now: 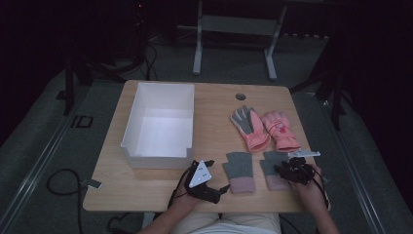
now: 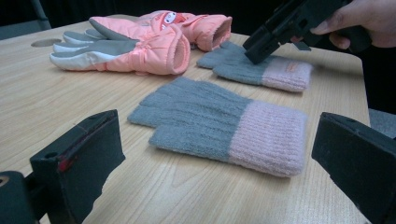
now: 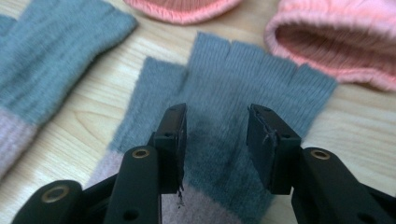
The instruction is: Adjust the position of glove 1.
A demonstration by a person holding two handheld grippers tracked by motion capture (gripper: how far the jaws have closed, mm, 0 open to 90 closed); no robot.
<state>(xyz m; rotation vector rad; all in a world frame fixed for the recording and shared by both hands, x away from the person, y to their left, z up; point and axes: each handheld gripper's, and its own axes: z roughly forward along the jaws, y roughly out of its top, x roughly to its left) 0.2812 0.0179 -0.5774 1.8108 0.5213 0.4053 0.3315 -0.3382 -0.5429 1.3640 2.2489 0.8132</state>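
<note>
White and bare inside, the box (image 1: pixel 158 127) sits left on the desk (image 1: pixel 214 100), so no packing looks done. All four gloves lie outside: the pink pair (image 1: pixel 265 129), then the grey pair (image 1: pixel 255 170). The right hand-held gripper (image 3: pixel 215 140) straddles one grey glove (image 3: pixel 233 102), jaws apart; the left hand-held gripper (image 2: pixel 210 163) gapes too. No readable writing.

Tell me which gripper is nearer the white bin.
Left. The left gripper sits just below the white bin at its near right corner; the right gripper is farther right, jaws down over a grey knit glove.
</note>
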